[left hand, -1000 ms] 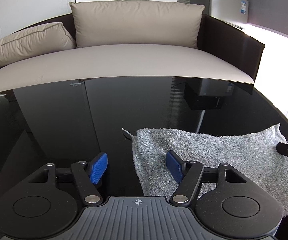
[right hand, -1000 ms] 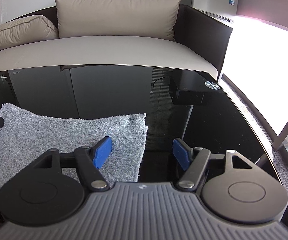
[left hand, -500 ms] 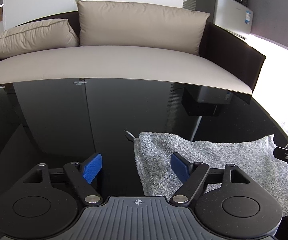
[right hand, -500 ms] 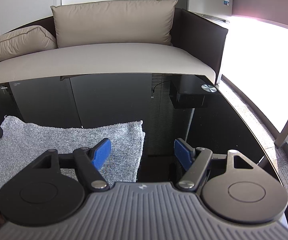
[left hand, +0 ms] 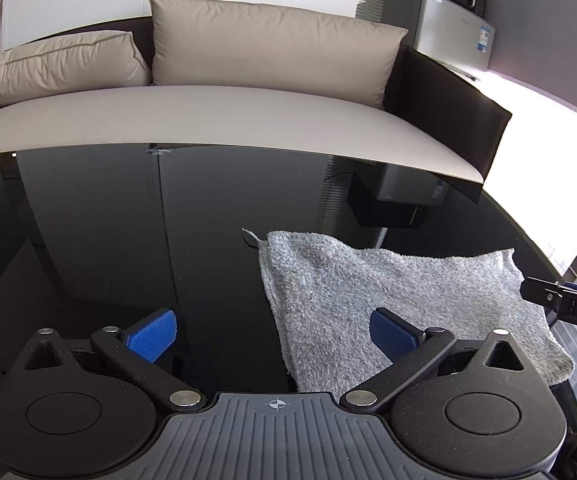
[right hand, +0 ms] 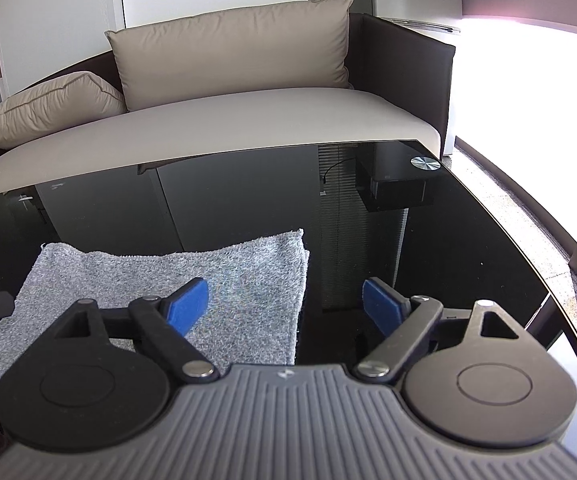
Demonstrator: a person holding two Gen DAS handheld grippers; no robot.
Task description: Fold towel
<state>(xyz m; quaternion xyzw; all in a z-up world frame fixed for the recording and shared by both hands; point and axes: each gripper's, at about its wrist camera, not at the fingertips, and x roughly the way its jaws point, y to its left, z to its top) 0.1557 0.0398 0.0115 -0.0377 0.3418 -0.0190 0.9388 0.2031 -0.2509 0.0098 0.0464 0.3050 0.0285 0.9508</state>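
Note:
A grey terry towel (left hand: 388,292) lies folded flat on the glossy black table (left hand: 128,240). My left gripper (left hand: 274,338) hovers over the towel's left edge, its jaws still opening wide, and nothing is pinched between the blue pads (left hand: 152,338). In the right wrist view the same towel (right hand: 216,276) lies to the left. My right gripper (right hand: 286,306) straddles its right edge, jaws opening, and holds nothing. The tip of the right gripper (left hand: 560,298) shows at the far right of the left wrist view.
A beige sofa (left hand: 224,120) with two cushions runs along the far side of the table. A fridge with a microwave (left hand: 444,28) stands back right. A round metal disc (right hand: 425,163) sits at the table's far right corner. Bright window and floor (right hand: 528,140) lie to the right.
Both grippers have opened wider and drawn back and up from the towel. The towel lies released on the table and sits further from both cameras.

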